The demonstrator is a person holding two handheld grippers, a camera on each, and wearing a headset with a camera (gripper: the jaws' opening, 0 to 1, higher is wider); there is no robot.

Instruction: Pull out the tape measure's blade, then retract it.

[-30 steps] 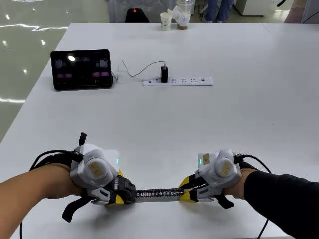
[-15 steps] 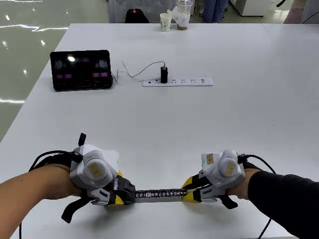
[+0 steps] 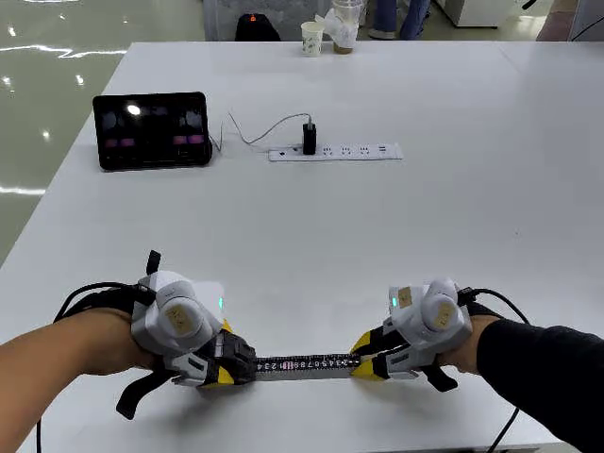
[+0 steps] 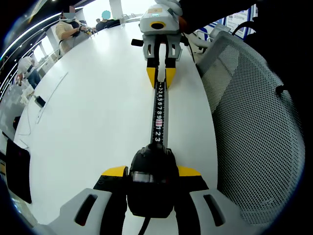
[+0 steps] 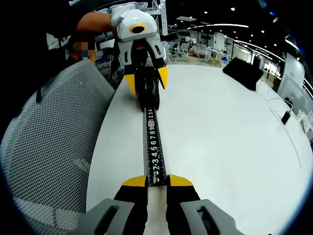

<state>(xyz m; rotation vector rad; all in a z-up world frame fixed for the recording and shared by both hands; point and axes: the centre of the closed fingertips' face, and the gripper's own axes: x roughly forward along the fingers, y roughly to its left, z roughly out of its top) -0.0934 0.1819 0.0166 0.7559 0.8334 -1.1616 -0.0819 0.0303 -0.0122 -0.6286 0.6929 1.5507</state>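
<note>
Head view: we hold both grippers low over the near edge of the white rectangular table (image 3: pixel 377 236), facing each other.

Left gripper (image 3: pixel 223 364): jaws clamped on the black plastic tape measure case (image 3: pixel 238 360). In the left gripper view the case (image 4: pixel 151 178) sits between the yellow-tipped jaws of this gripper (image 4: pixel 151 172), held from both sides.

Right gripper (image 3: pixel 364 366): jaws pinched together on the free end of the narrow dark blade with white numerals (image 3: pixel 307 363). In the right gripper view the blade (image 5: pixel 153 147) ends between this gripper's (image 5: pixel 156 181) yellow tips, with almost no gap between them.

The blade is drawn out straight between the two grippers, just above or on the table; we cannot tell which. The numerals read up to 9 and on into a second run.

Each gripper view shows the other across the blade: the right gripper (image 4: pixel 161 77) in the left, the left gripper (image 5: pixel 145 81) with the case (image 5: pixel 146 90) in the right.

Farther along the table: a black rectangular tablet (image 3: pixel 153 130), a white power strip (image 3: pixel 335 152) with a black plug (image 3: pixel 309 138), and paper cups (image 3: pixel 312 39) at the far edge. A grey mesh chair back (image 4: pixel 254 122) stands beside the table.
</note>
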